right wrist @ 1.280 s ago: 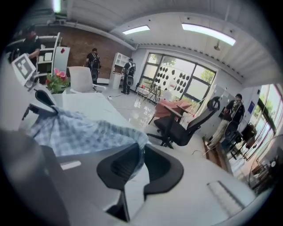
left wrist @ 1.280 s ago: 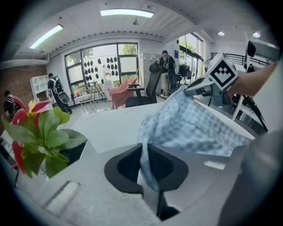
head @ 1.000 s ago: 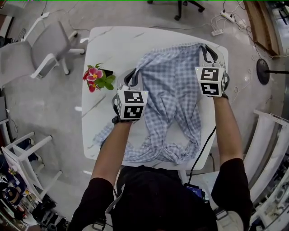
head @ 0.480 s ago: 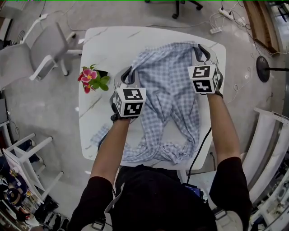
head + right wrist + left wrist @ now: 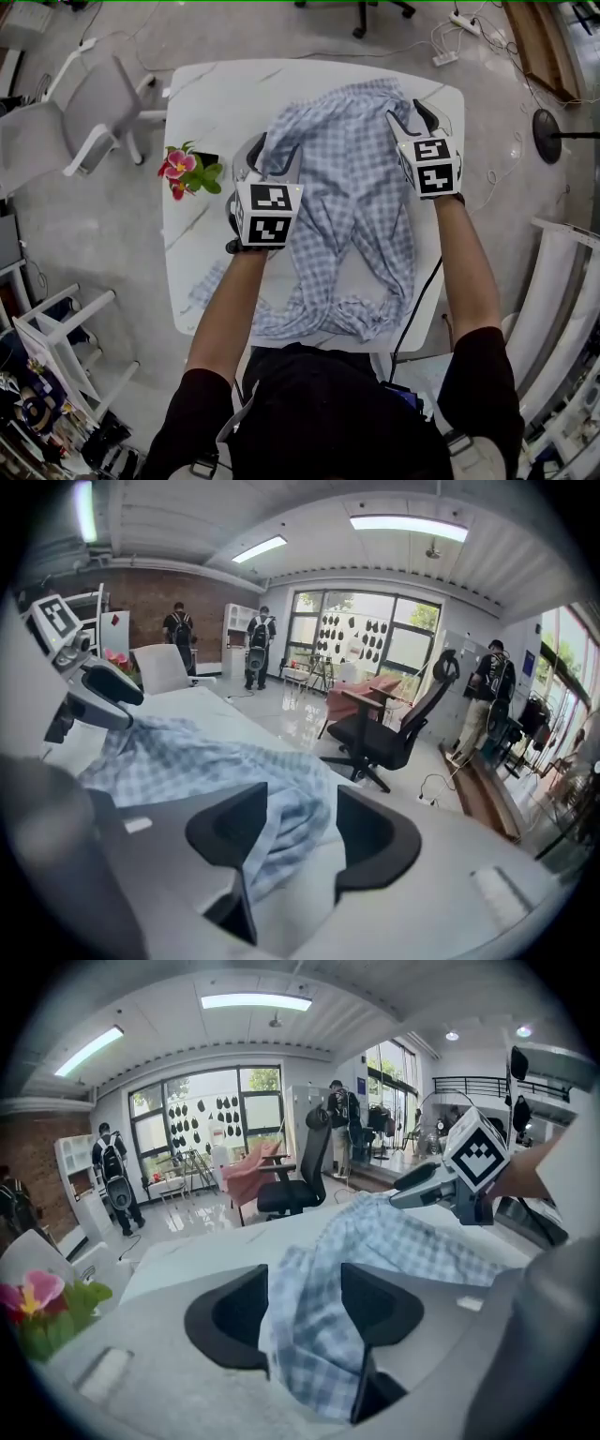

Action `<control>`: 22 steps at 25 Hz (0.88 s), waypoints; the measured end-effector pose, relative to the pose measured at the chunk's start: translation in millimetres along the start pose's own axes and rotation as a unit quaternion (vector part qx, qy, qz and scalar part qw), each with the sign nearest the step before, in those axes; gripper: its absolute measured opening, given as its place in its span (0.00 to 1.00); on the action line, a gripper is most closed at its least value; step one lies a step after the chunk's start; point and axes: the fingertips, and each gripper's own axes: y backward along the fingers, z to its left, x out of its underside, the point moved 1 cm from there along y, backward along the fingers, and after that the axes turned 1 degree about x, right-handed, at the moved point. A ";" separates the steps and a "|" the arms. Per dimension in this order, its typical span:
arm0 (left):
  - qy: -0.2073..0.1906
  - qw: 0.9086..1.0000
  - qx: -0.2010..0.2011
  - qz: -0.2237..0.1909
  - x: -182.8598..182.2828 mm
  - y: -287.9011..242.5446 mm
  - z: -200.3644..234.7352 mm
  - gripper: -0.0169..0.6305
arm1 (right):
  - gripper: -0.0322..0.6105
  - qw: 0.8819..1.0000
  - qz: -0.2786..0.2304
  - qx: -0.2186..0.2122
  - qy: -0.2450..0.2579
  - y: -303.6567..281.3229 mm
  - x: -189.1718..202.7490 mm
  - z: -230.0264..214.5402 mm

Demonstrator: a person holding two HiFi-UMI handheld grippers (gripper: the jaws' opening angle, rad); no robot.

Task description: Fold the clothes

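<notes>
Blue-and-white checked trousers [image 5: 356, 178] lie spread on the white table [image 5: 230, 94], waistband at the far side, legs trailing toward me and over the near edge. My left gripper [image 5: 273, 152] is at the waistband's left corner. Its jaws have just been opening, and a loose fold of cloth [image 5: 309, 1326] still lies between them. My right gripper [image 5: 410, 114] is at the waistband's right corner. It too has just been opening, and the hem [image 5: 281, 827] rests slack in the gap. In the gripper views, the left gripper [image 5: 305, 1309] and right gripper [image 5: 298, 834] both show parted jaws.
A potted pink flower [image 5: 187, 171] stands at the table's left edge, close to my left gripper. A grey chair [image 5: 89, 112] is on the floor to the left. A black office chair [image 5: 384, 733] stands beyond the far edge. People stand far off by the windows.
Both grippers' jaws have spread apart and let go of the waistband, which now lies lower on the table. The right gripper has sunk and rolled slightly.
</notes>
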 end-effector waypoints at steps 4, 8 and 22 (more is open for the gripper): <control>0.007 1.000 0.000 -0.011 -20.3 -20.3 7.4 0.39 | 0.36 0.998 0.007 0.006 -0.068 -1.2 6.0 -21.4; 0.006 1.000 0.006 0.006 -23.4 -44.3 12.6 0.39 | 0.35 0.995 0.014 0.005 -0.097 -6.7 12.5 -26.3; 0.057 0.996 0.015 0.069 12.2 -82.5 14.8 0.38 | 0.33 0.989 0.058 -0.001 -0.134 -35.4 39.1 -6.7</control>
